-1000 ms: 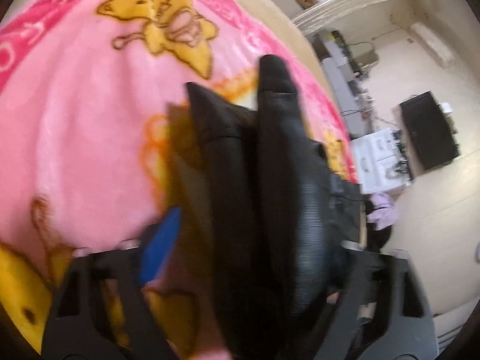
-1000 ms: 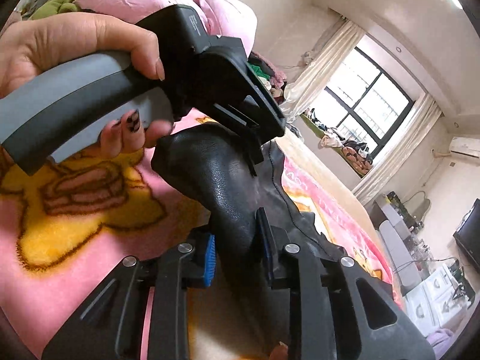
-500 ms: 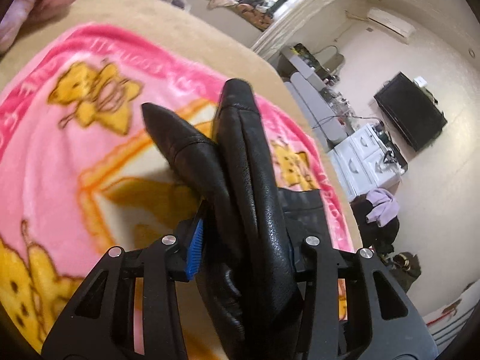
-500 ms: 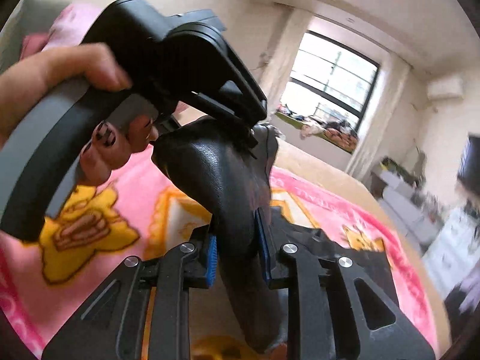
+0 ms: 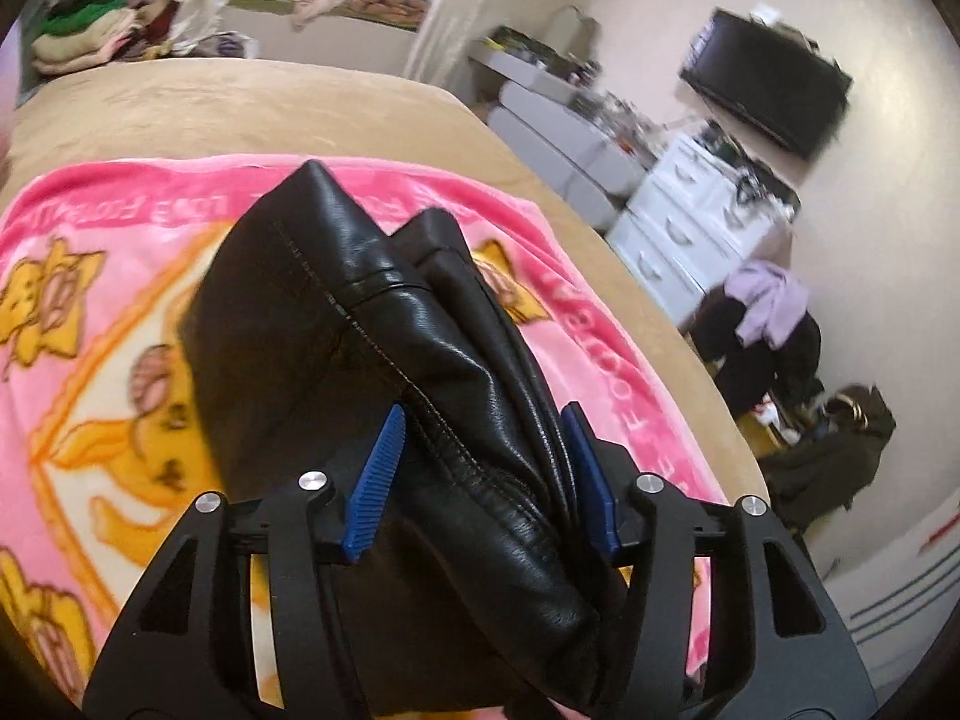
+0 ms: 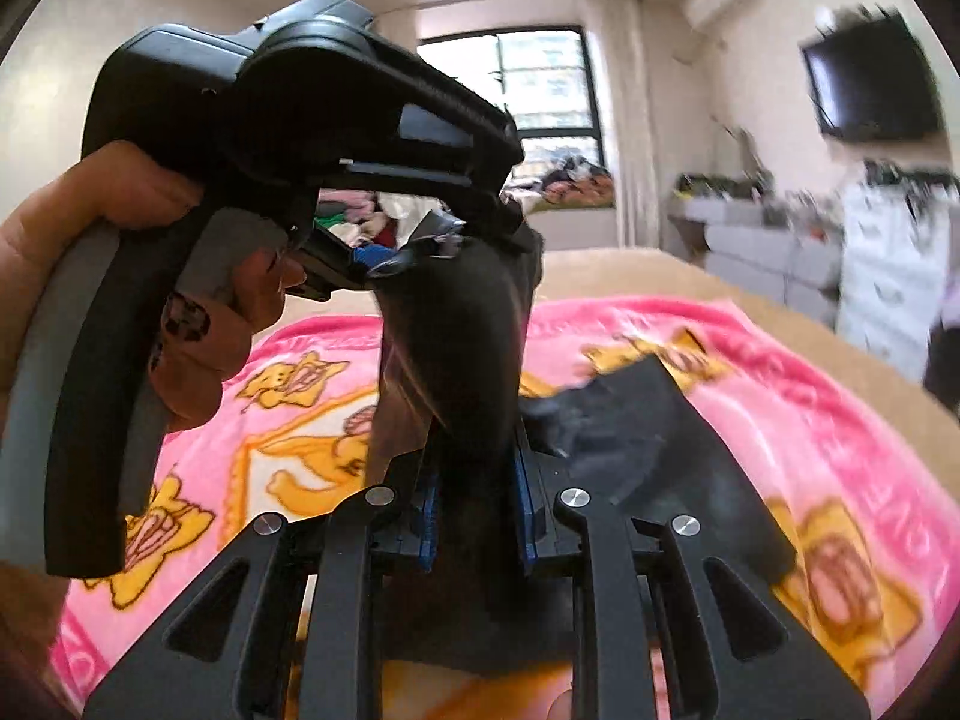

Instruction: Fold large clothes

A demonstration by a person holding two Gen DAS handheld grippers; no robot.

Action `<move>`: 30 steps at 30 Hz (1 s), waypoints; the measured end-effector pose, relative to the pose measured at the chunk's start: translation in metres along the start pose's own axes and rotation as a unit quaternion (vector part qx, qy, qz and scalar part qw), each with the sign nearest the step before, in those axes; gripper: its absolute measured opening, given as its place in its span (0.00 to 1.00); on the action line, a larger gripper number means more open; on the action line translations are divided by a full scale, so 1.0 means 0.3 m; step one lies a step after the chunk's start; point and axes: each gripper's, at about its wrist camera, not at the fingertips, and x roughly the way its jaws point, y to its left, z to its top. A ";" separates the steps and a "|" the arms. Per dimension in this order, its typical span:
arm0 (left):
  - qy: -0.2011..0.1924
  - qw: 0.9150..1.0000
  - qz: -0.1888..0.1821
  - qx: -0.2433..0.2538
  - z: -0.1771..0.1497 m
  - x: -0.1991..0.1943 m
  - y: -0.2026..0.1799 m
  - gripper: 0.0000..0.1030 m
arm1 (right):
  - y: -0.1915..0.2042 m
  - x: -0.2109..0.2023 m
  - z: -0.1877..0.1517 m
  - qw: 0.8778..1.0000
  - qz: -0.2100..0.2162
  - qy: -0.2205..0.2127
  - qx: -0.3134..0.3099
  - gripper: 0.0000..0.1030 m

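Note:
A black leather garment [image 5: 360,312] is lifted off the pink cartoon blanket [image 5: 90,300] on the bed. My left gripper [image 5: 480,420] has a thick fold of it between its blue pads, which touch the leather while the jaws are opening. In the right wrist view the garment [image 6: 456,360] rises in a narrow bunch. My right gripper [image 6: 474,468] is shut on it low down. Just above, a hand [image 6: 120,210] holds the left gripper [image 6: 420,240], which grips the bunch's top. The garment's loose end [image 6: 660,438] trails on the blanket [image 6: 780,390].
A tan bed cover [image 5: 240,102] borders the blanket at the far edge. Beyond the bed stand white drawers [image 5: 690,222], a wall TV [image 5: 768,96] and heaped clothes [image 5: 774,306]. Folded clothes [image 5: 90,30] are stacked by the window at the far left.
Both grippers have risen with the garment and rolled upright, so the room shows now. The left jaws stand wider on the leather than half a second ago.

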 end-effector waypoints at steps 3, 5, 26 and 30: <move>0.012 1.000 -0.026 -0.007 0.005 0.040 -0.048 0.48 | -0.110 -0.006 -0.014 0.999 0.000 0.010 0.051 0.18; 0.010 0.999 -0.029 -0.009 0.011 0.039 -0.058 0.48 | -0.182 -0.001 -0.026 0.995 0.003 0.022 0.094 0.18; 0.035 0.991 0.115 -0.065 -0.255 0.157 0.302 0.54 | -0.498 0.174 0.013 0.937 0.083 0.145 0.307 0.89; 0.034 0.991 0.116 -0.057 -0.250 0.154 0.281 0.54 | -0.490 0.273 0.072 0.950 0.066 0.177 0.250 0.42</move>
